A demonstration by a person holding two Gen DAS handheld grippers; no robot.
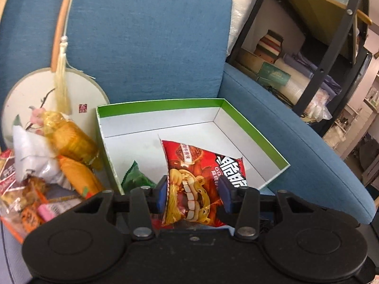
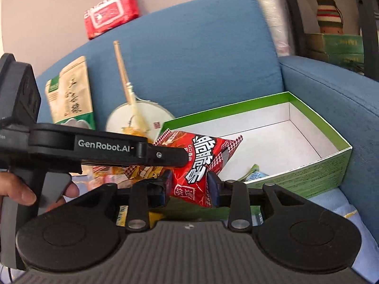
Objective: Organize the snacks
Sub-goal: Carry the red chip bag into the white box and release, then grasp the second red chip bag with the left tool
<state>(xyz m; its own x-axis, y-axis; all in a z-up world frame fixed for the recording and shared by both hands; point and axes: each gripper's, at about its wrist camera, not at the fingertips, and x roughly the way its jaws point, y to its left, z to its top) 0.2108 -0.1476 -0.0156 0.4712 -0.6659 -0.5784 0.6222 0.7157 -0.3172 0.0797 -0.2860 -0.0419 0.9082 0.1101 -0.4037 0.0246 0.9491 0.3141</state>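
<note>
A blue sofa (image 1: 154, 47) carries a green-rimmed box (image 1: 255, 127) beyond both sets of fingers. Both the left gripper (image 1: 192, 193), marked "GenRobot.AI", and the right gripper (image 2: 188, 185) clamp one red snack packet (image 2: 199, 163) above the box.

Red snack bag (image 1: 203, 179): crinkled, tilted, pinched between both pairs of fingers (image 2: 214, 184).
Green-rimmed box (image 1: 258, 127): open, white inside, lying just beyond the fingers.
</note>
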